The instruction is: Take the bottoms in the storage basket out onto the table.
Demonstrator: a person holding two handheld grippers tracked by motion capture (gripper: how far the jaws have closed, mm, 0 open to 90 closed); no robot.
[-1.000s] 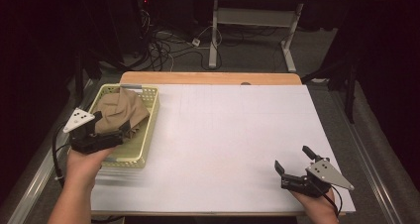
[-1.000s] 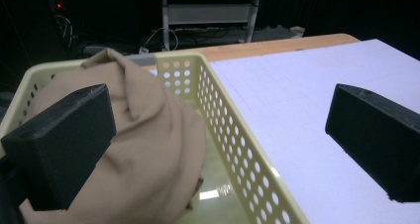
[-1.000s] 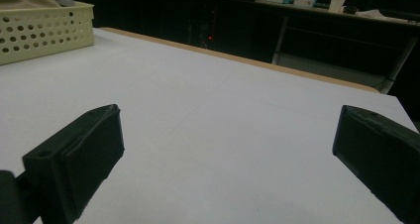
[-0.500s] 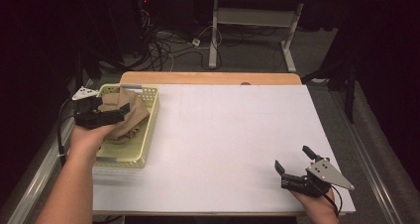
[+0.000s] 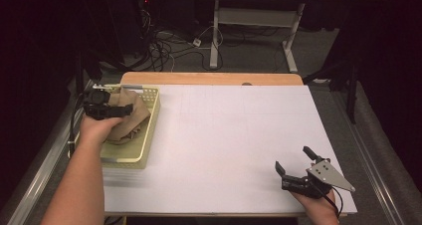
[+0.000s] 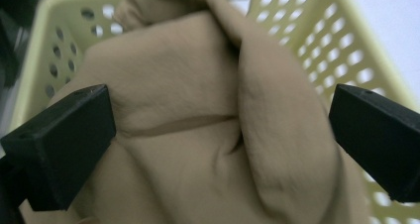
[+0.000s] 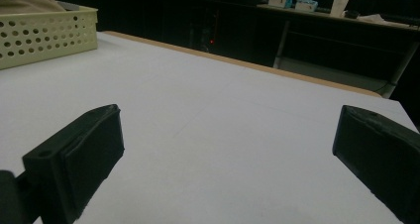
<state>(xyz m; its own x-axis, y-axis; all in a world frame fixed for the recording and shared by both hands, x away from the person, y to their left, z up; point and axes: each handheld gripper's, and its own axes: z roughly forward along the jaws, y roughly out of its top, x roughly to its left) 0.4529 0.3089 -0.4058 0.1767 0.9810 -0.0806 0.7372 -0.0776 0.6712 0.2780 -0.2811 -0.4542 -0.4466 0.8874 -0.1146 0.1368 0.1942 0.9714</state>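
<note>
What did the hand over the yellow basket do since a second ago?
The left hand-held gripper moved away from the person, toward the far end of the pale yellow perforated plastic basket, above the crumpled tan cloth; its jaws stand open around it. The right hand-held gripper, basket and white table stayed put.

the white table (image 5: 224, 135) lies open between the grippers; only the perforated basket (image 5: 149, 125) walls hem the tan cloth (image 5: 130, 116).

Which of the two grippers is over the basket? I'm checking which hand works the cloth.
The left gripper, jaws open above the tan cloth in the yellow basket. The right gripper sits apart, open over bare table.
</note>
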